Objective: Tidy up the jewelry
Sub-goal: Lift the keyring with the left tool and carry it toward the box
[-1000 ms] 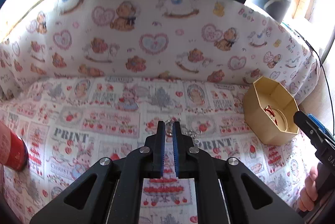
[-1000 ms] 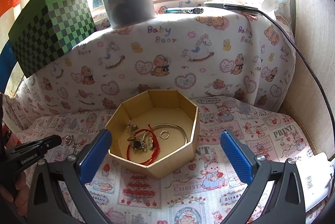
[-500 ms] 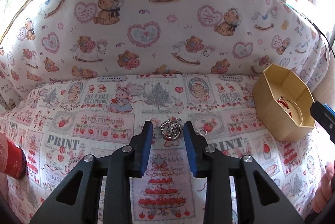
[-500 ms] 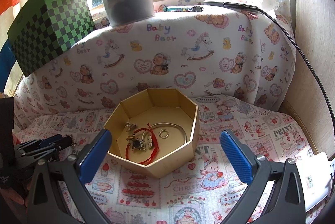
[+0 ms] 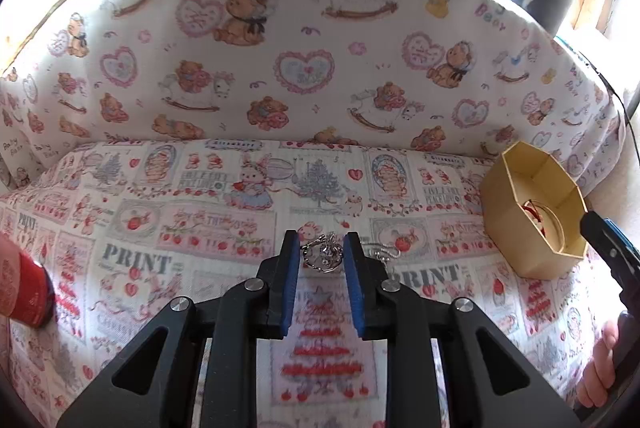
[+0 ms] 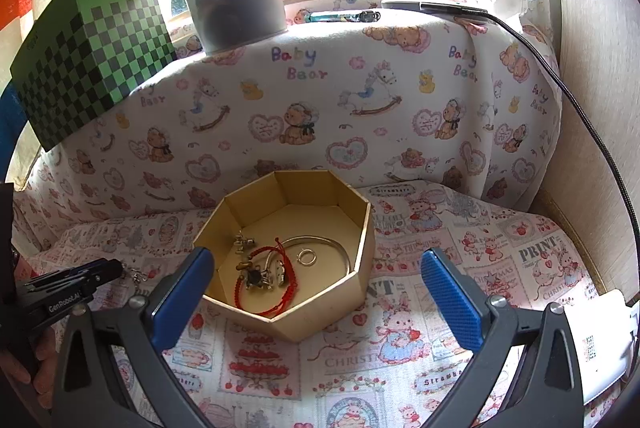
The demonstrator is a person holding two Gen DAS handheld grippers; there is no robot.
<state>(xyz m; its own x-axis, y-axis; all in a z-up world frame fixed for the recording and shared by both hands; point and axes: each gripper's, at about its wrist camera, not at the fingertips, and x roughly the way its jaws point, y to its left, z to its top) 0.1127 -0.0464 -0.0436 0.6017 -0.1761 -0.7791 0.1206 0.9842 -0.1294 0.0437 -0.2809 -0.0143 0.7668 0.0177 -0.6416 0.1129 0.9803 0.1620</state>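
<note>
We find the left gripper [image 5: 322,248] lowered over a silver pendant [image 5: 323,255] that lies on the printed cloth [image 5: 168,228]. Its 2 blue pads [image 5: 290,280] stand a little apart, 1 on each side of the pendant. A second ago these jaws were together, with the piece lying just beyond their tips; half a second ago they stood wider; they have just been closing in on it. The pads sit very close to the ring's edges, and we cannot confirm contact from this view, so we do not record a grip. A fine chain [image 5: 382,252] trails from the pendant to the right, outside the jaws.

The right gripper [image 6: 316,292] hangs with its jaws wide apart and nothing between them, framing the octagonal box [image 6: 332,304], unchanged over the second. The box holds a red cord bracelet [image 6: 276,284], a small ring [image 6: 307,257], a silver bangle [image 6: 332,244] and some dark charms [image 6: 256,278].

Our judgement: the pendant is the piece still outside the box, and a pick-up is in progress. The trailing chain may drag or snag on the cloth when lifted.
</note>
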